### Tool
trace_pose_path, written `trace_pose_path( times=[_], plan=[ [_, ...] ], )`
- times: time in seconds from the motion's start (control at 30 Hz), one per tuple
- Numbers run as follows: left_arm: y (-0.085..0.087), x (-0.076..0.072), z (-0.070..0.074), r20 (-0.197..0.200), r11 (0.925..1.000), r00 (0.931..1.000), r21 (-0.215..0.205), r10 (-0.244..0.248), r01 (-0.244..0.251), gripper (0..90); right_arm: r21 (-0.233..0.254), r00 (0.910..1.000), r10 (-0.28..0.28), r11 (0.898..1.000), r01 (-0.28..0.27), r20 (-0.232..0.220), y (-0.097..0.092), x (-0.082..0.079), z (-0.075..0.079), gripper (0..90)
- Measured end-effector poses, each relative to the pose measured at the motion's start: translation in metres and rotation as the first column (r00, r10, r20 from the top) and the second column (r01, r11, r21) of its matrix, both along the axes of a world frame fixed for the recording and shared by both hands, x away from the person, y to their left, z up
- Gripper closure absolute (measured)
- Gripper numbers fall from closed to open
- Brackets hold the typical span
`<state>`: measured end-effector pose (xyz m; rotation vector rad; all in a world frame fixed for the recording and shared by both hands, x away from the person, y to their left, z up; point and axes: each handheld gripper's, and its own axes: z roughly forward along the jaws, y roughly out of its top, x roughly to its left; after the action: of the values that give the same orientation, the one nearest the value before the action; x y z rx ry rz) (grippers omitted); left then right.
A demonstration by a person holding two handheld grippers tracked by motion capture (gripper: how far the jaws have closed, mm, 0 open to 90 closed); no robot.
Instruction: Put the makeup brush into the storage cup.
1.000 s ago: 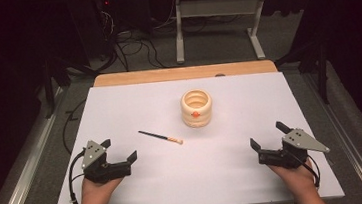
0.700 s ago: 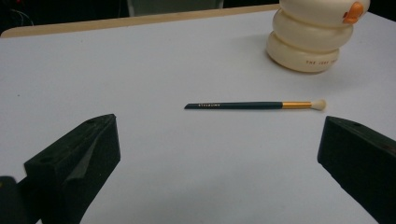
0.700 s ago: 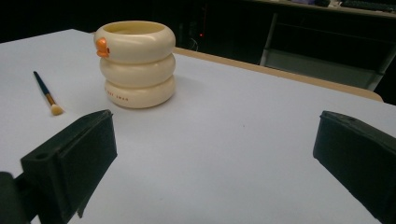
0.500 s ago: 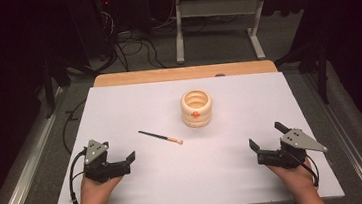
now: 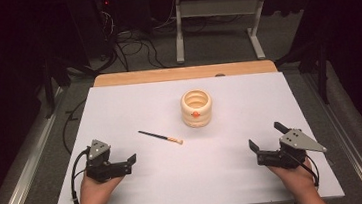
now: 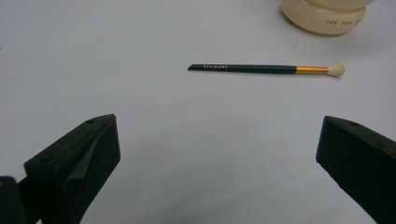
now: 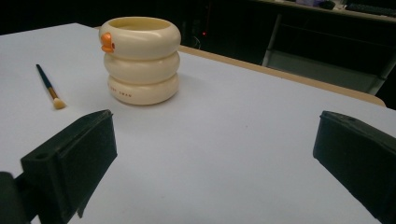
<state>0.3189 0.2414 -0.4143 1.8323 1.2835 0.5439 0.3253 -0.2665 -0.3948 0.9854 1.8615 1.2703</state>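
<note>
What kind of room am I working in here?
Likely a lab or workshop test station: a white table with a brush and cream holder, loose cables on the floor, and a metal desk frame behind.

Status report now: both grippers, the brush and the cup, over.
Left gripper and right gripper open, holding nothing. Brush flat on table, beside cream cup, not touching. Nothing in the way.
</note>
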Motion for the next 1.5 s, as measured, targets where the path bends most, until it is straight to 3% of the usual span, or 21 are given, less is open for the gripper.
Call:
trace_pose_path(
  times=[0.27,0.37,0.47,0.57,0.67,0.77,0.87,1.1,1.23,1.33,1.37,1.4,1.43,1.5],
  plan=[
    [-0.002,0.003,0.000,-0.046,0.9985,0.9975,0.010,-0.053,0.053,0.1,-0.002,1.0000,0.007,1.000,-0.007,-0.005,-0.001,-0.001,0.000,0.8],
    [-0.005,0.004,0.001,-0.059,0.9960,0.9951,0.036,-0.079,0.082,0.1,-0.002,1.0000,0.004,1.000,-0.004,-0.004,-0.001,-0.001,0.000,0.8],
    [-0.005,0.002,0.003,-0.059,0.9966,0.9952,0.021,-0.078,0.080,0.1,-0.007,1.0000,0.004,1.000,-0.004,-0.007,-0.001,-0.002,-0.001,0.8],
    [-0.004,0.002,0.004,-0.092,0.9962,0.9921,0.010,-0.086,0.087,0.4,-0.023,0.9999,0.006,1.000,-0.006,-0.009,0.001,-0.001,0.000,0.8],
    [-0.003,0.004,0.006,-0.104,0.9958,0.9910,0.029,-0.084,0.087,0.5,-0.023,0.9998,0.008,1.000,-0.009,-0.017,0.002,-0.002,0.000,0.8],
    [0.003,0.008,0.014,-0.121,0.9980,0.9908,-0.023,-0.061,0.058,0.5,-0.015,0.9997,0.018,1.000,-0.018,-0.019,0.004,-0.002,0.000,0.8],
    [0.005,0.009,0.016,-0.140,0.9984,0.9886,-0.020,-0.055,0.053,0.5,-0.011,0.9994,0.019,1.000,-0.019,-0.028,0.004,-0.002,0.000,0.8],
    [0.006,0.015,0.027,-0.255,0.9972,0.9645,0.006,-0.071,0.075,0.5,0.004,0.9994,0.014,1.000,-0.014,-0.031,0.002,-0.001,0.001,0.8],
    [0.006,0.019,0.032,-0.312,0.9951,0.9466,0.025,-0.083,0.095,0.6,0.002,0.9995,0.020,1.000,-0.020,-0.025,0.002,-0.002,0.002,0.8],
    [0.004,0.019,0.033,-0.331,0.9921,0.9393,0.054,-0.089,0.113,0.6,-0.009,0.9997,0.021,1.000,-0.021,-0.014,0.003,-0.004,0.004,0.8],
    [0.004,0.021,0.032,-0.350,0.9898,0.9324,0.071,-0.091,0.123,0.6,-0.010,0.9996,0.027,1.000,-0.027,-0.010,0.005,-0.006,0.005,0.8],
    [0.004,0.021,0.032,-0.350,0.9898,0.9324,0.071,-0.091,0.123,0.6,-0.010,0.9996,0.027,1.000,-0.027,-0.010,0.005,-0.006,0.005,0.8],
    [0.004,0.022,0.032,-0.362,0.9885,0.9274,0.076,-0.095,0.131,0.6,-0.019,0.9995,0.031,0.999,-0.032,-0.005,0.006,-0.006,0.005,0.8],
    [0.006,0.025,0.031,-0.404,0.9841,0.9098,0.100,-0.094,0.147,1.7,-0.015,0.9994,0.032,0.999,-0.032,-0.011,0.007,-0.006,0.004,0.8]
  ],
)
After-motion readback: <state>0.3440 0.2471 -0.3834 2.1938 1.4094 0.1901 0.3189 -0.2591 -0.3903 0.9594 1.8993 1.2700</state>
